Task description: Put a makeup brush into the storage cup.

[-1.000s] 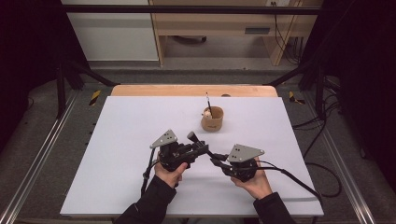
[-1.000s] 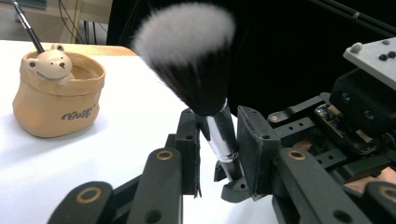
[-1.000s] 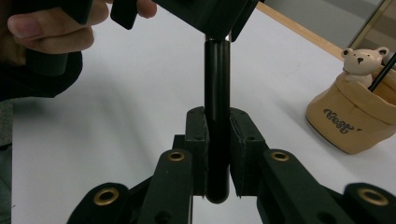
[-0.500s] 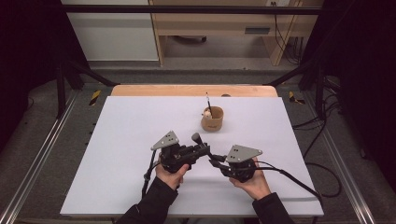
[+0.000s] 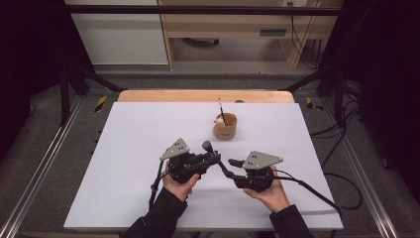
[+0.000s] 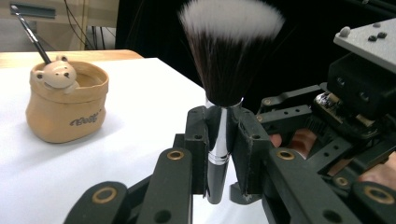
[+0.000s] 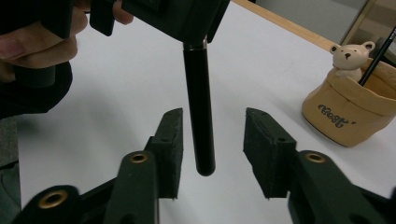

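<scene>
Left tongs [image 6: 219, 140] grip brush [image 6: 224, 70] — right tongs [image 7: 212, 154] released.

The brush [image 6: 219, 88] has soft, fluffy bristles, dark with pale tips, a shiny chrome-like metal collar and a glossy black handle. The left gripper [image 6: 219, 140] looks like matt black plastic with brass-coloured rivets. The pot [image 6: 65, 100] appears smooth, glazed tan ceramic. The table [image 5: 148, 134] top is matt white, edged in pale wood.

Makeup brush [image 6: 219, 116] between left tongs [image 6: 223, 135]
</scene>
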`<state>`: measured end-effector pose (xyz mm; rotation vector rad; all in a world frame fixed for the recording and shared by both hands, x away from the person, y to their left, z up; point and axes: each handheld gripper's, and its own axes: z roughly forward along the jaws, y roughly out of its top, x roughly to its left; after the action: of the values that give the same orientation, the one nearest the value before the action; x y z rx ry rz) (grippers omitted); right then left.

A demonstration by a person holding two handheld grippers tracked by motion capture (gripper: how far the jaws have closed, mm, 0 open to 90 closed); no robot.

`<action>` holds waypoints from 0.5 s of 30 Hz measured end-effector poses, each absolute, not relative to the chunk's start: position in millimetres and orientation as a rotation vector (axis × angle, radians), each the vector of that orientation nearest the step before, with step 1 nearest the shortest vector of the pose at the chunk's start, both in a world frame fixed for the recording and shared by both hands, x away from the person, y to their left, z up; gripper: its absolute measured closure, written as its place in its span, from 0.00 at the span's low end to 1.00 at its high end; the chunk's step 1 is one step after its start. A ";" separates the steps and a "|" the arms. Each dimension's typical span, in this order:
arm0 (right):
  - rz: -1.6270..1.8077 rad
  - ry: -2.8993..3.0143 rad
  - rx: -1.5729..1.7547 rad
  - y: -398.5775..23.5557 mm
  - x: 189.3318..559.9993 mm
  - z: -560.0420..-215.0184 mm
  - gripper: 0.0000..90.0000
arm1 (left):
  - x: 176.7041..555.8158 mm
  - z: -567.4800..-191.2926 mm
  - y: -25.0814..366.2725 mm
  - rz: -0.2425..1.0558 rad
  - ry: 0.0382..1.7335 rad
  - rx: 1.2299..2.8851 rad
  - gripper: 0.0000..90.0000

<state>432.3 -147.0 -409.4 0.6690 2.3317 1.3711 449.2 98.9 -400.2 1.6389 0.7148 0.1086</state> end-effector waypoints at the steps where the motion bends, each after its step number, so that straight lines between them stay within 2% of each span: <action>1: 1.371 2.327 0.672 -147.4 432.7 -408.9 0.61 | 449.3 -399.2 99.0 0.109 0.716 1.641 0.85; 7: 1.381 2.327 0.695 -147.9 434.2 -403.3 0.58 | 449.1 -393.2 94.6 0.126 0.715 1.663 0.85; 15: 1.414 2.325 0.715 -145.4 436.6 -396.6 0.67 | 447.2 -390.5 86.8 0.133 0.706 1.682 0.85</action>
<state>436.6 -145.4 -396.6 0.7153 2.3246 1.4140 447.2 86.8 -390.5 1.6819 0.7057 0.1334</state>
